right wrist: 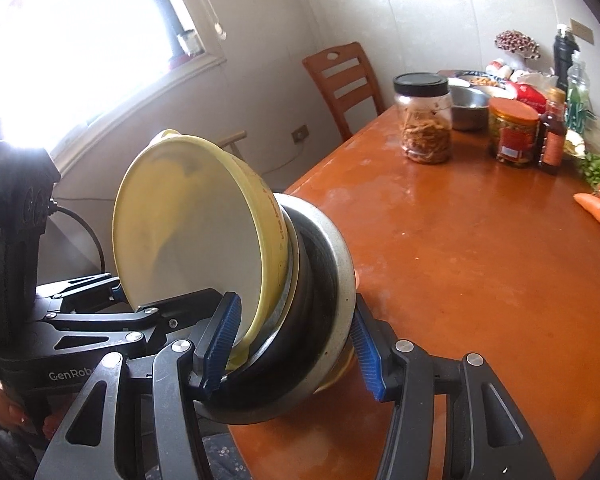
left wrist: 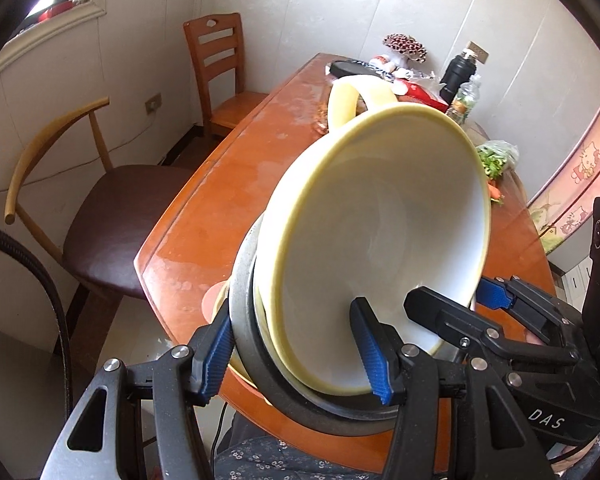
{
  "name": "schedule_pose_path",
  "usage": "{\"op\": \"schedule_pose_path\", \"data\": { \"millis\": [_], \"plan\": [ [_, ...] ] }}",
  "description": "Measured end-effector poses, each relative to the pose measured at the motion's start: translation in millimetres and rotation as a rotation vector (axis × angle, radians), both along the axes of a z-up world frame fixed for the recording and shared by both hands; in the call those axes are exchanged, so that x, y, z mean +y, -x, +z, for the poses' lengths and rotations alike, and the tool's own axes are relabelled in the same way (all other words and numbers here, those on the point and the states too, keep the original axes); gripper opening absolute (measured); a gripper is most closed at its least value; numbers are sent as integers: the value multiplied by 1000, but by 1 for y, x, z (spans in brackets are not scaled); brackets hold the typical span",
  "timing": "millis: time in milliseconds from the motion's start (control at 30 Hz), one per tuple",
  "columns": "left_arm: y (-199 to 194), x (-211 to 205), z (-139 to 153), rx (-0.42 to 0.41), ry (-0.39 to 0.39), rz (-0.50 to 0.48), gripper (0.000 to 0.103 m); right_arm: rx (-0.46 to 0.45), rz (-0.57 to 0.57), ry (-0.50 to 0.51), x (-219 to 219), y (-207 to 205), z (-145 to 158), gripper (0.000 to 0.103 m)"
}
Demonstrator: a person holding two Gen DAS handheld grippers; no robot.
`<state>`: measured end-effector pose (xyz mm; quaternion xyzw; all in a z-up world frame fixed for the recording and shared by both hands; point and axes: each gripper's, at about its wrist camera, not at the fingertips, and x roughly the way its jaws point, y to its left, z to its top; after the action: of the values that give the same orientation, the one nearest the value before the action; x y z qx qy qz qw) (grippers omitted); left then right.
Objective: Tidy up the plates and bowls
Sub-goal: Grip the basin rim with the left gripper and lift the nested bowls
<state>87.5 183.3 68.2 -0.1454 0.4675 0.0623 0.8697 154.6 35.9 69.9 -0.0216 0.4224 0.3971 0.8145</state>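
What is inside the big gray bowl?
Nested in the gray bowl is a yellow bowl, white inside and empty. Another yellow rim peeks between them; whether anything more hides underneath is covered.

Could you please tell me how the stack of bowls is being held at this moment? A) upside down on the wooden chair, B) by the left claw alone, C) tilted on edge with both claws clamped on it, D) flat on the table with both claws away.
C: the stack of bowls stands tilted, with the left claw and the right claw each clamped across its rims above the table.
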Motion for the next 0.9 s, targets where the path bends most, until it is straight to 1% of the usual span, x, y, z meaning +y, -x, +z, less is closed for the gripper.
{"op": "schedule_pose_path", "data": {
  "millis": [233, 433, 700, 767, 800, 833, 900],
  "plan": [
    [-6, 12, -15, 28, 19, 8, 56, 21, 15, 39, 15, -5, -16, 56],
    [-13, 13, -25, 47, 28, 8, 57, 39, 17, 64, 19, -11, -27, 56],
    [-16, 11, -29, 50, -1, 11, 57, 53, 19, 70, 19, -15, -36, 56],
    [-16, 8, -29, 48, -41, 23, 56, 53, 23, 67, 19, -16, -37, 56],
    [-16, 7, -27, 37, -45, 16, 56, 53, 27, 61, 18, -15, -36, 56],
    [-16, 5, -26, 29, -33, 5, 55, 51, 27, 62, 19, -15, -36, 56],
    [-17, 4, -25, 29, -36, 2, 55, 23, 35, 51, 19, -13, -31, 56]
  ]
}}
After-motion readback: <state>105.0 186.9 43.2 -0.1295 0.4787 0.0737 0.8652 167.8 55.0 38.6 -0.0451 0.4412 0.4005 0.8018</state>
